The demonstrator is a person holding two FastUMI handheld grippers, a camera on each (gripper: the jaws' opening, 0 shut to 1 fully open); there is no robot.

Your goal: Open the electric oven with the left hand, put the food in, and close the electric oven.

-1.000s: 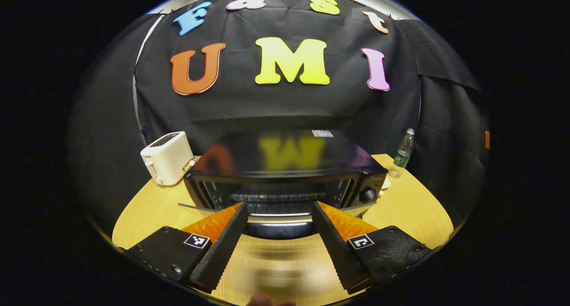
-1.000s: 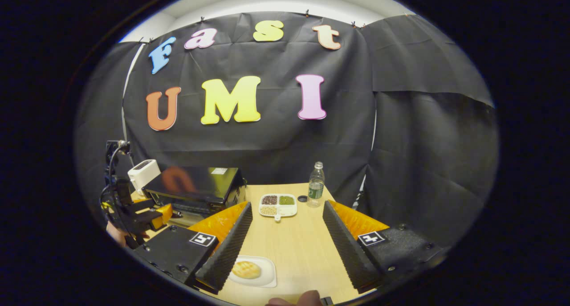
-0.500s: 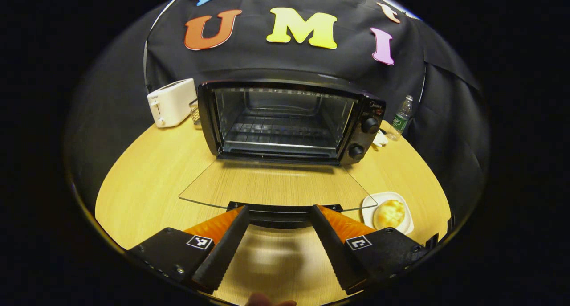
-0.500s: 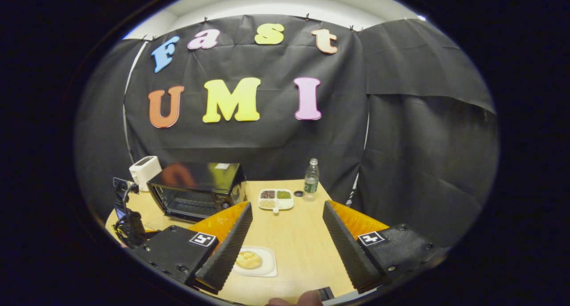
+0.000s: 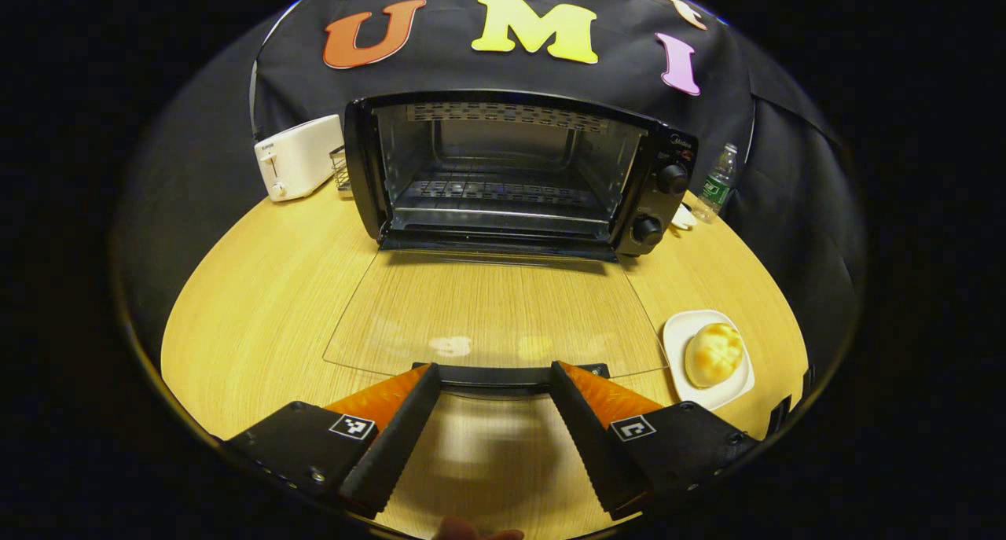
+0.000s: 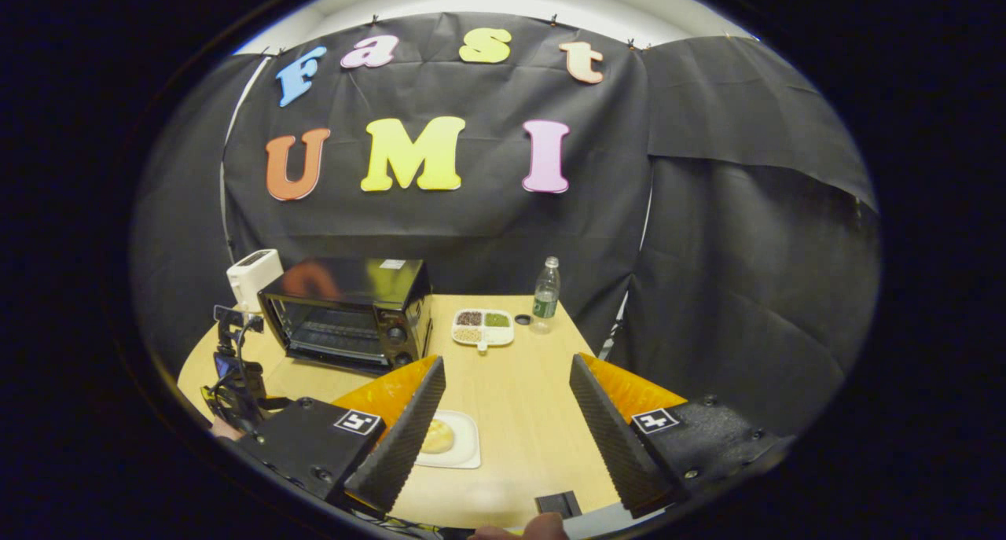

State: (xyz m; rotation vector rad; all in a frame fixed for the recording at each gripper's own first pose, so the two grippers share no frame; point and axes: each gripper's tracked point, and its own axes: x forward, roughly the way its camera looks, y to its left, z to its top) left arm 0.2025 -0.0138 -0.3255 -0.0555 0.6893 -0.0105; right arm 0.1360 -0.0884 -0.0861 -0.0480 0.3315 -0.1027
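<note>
Oven (image 5: 519, 170) first, from the left gripper view: the electric oven stands at the back of the counter (image 5: 259, 304) with its cavity exposed and the glass door (image 5: 495, 312) folded down flat toward me. My left gripper (image 5: 491, 402) sits at the door's front edge with its jaws spread apart, and the door handle (image 5: 511, 376) runs crosswise between the fingertips; whether either fingertip touches it I can't quite tell. To the right of the oven's lowered door, just beside its front corner, a white plate (image 5: 707, 359) carries the bun (image 5: 714, 354). A toaster (image 5: 299, 155) stands to the oven's left and a water bottle (image 5: 717, 182) to its right, both against the back wall.

From the right gripper view, the oven (image 6: 346, 312) lies ahead and to the left. My right gripper (image 6: 507, 414) is also spread wide and holds nothing. The plate (image 6: 464, 450) with the bun (image 6: 437, 436) rests on the counter in front of the oven's right end, low and just left of the gripper's line, partly behind its left finger. A divided dish (image 6: 482, 328) sits to the oven's right.

I judge the opening done; the bun comes next. It is roundish with no long axis to square up to, and the right gripper is the nearer one, needing a small shift left and down to straddle it.
</note>
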